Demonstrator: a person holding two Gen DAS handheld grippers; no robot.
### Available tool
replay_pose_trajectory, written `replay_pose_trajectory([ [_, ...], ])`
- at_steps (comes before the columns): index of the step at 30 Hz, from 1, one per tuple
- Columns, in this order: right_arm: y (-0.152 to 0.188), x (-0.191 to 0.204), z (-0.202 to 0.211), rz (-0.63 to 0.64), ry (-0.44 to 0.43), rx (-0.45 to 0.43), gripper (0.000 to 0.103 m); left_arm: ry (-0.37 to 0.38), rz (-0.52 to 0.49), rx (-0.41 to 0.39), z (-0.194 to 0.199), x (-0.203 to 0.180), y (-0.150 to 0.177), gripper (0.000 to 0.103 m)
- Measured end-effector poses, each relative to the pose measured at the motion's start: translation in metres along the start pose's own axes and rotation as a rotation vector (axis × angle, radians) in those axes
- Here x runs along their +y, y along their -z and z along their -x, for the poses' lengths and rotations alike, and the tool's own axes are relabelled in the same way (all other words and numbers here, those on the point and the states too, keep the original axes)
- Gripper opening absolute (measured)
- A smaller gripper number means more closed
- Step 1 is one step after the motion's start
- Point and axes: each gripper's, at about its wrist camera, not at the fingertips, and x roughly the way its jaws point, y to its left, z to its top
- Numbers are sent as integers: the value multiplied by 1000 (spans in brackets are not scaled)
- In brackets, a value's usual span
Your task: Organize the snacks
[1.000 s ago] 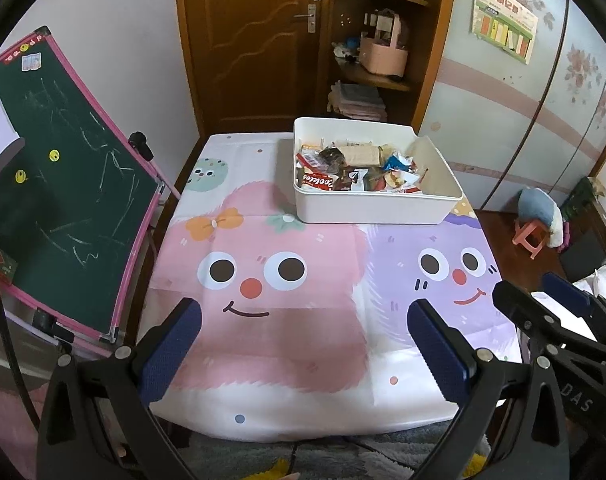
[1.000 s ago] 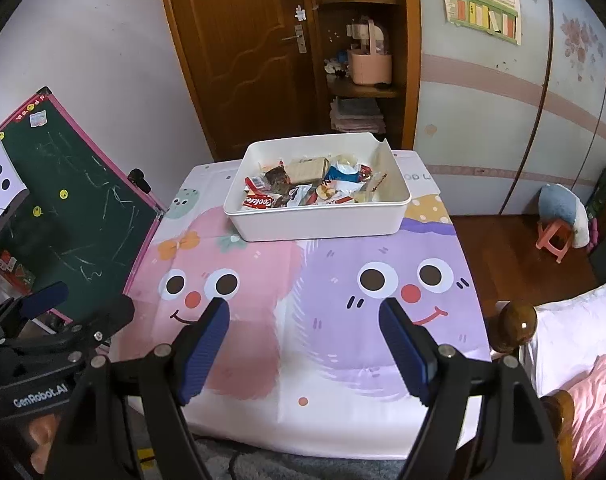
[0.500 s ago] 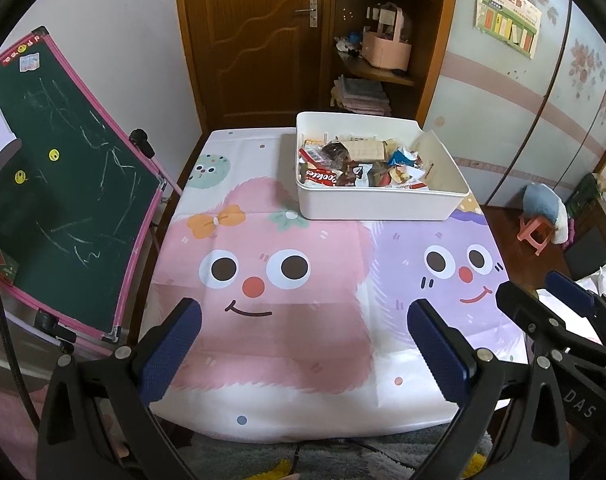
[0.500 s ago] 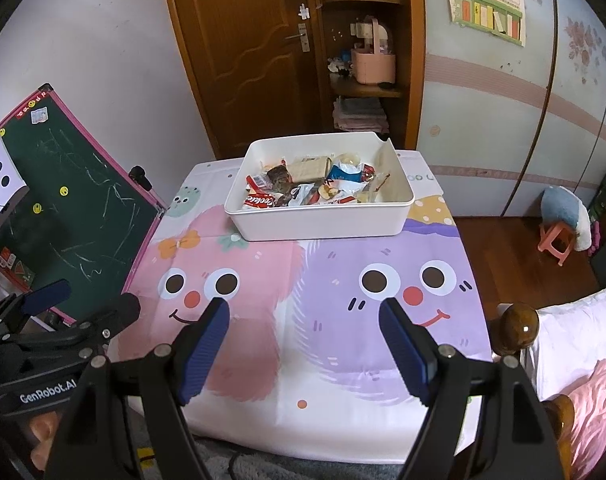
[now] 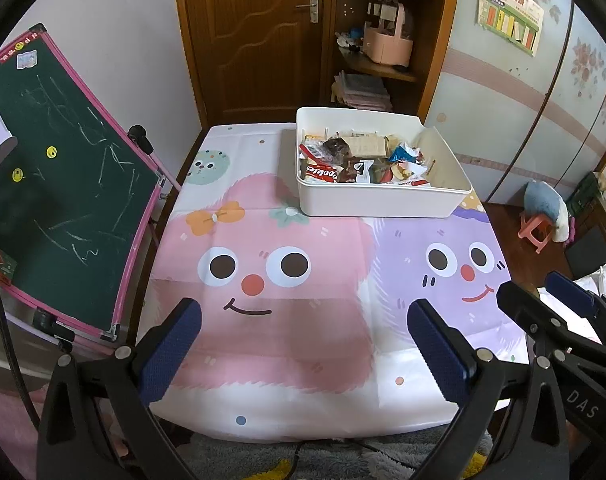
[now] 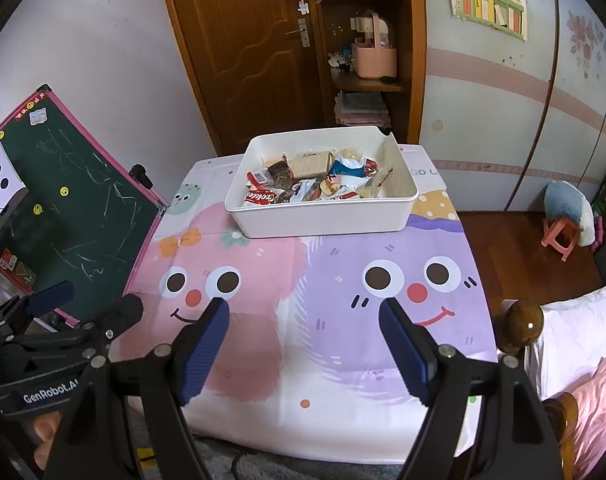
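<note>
Both hand-held grippers, left (image 5: 303, 352) and right (image 6: 303, 352), gape wide and carry nothing. Snacks (image 6: 303, 184) sit piled in the white bin (image 6: 323, 220) at the counter's (image 6: 303, 360) far edge, straight ahead, long side facing us, right one looks slightly nearer.

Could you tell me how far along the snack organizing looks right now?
Snacks already sit piled in the white bin; none lie on the cartoon tablecloth. Nothing is in hand: left gripper and right gripper are open, empty. Any sorting remains.
</note>
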Motion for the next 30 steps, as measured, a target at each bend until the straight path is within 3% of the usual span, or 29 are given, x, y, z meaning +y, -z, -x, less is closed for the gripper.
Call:
replay_pose_trajectory([
  [30, 4, -1, -8, -13, 0, 16, 78, 4, -1, 25, -5, -2, 9, 102],
])
